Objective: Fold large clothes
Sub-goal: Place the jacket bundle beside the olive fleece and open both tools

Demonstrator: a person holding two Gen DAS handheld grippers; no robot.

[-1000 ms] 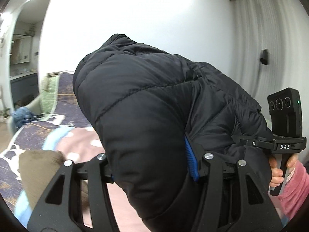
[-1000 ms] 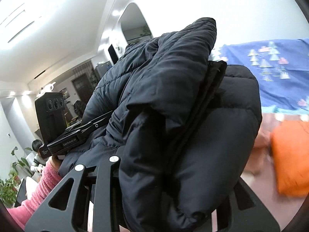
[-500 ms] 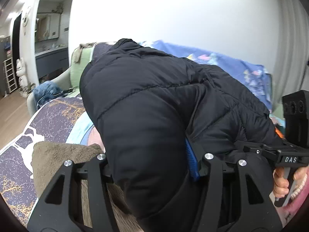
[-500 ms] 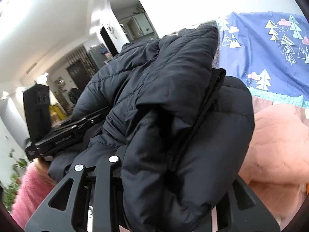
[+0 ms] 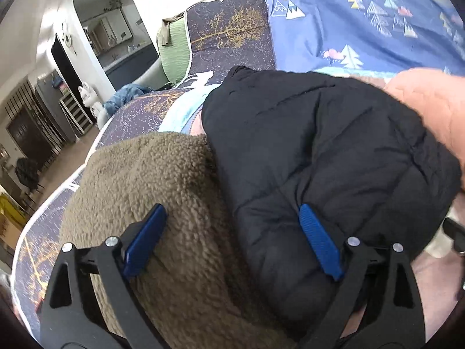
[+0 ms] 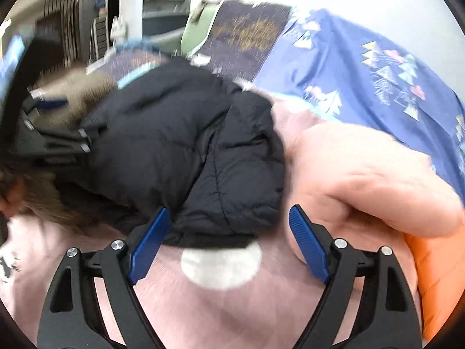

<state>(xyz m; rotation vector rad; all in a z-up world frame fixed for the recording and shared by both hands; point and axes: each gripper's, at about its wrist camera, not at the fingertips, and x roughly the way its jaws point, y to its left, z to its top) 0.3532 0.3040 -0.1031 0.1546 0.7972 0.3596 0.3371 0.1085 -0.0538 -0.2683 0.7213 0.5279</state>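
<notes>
A folded black puffer jacket (image 5: 319, 151) lies on the sofa, wedged between a brown fleece garment (image 5: 162, 192) and a peach garment (image 5: 436, 107). My left gripper (image 5: 232, 235) is open, its blue pads apart, one over the fleece and one on the jacket's near edge. In the right wrist view the jacket (image 6: 186, 151) lies just ahead of my right gripper (image 6: 229, 232), which is open and empty over the pink blanket (image 6: 218, 305). The left gripper (image 6: 52, 133) shows blurred at the jacket's far left side.
A blue tree-print cover (image 5: 363, 20) drapes the sofa back, beside a dark gold-tree throw (image 5: 229, 26) and a green cushion (image 5: 174, 55). An orange garment (image 6: 433, 285) lies at the right. A blue denim item (image 5: 128, 93) sits on the sofa's far end.
Both grippers carried the folded jacket down onto the sofa, then opened and let it go. The jacket now rests between the fleece and the peach garment.
</notes>
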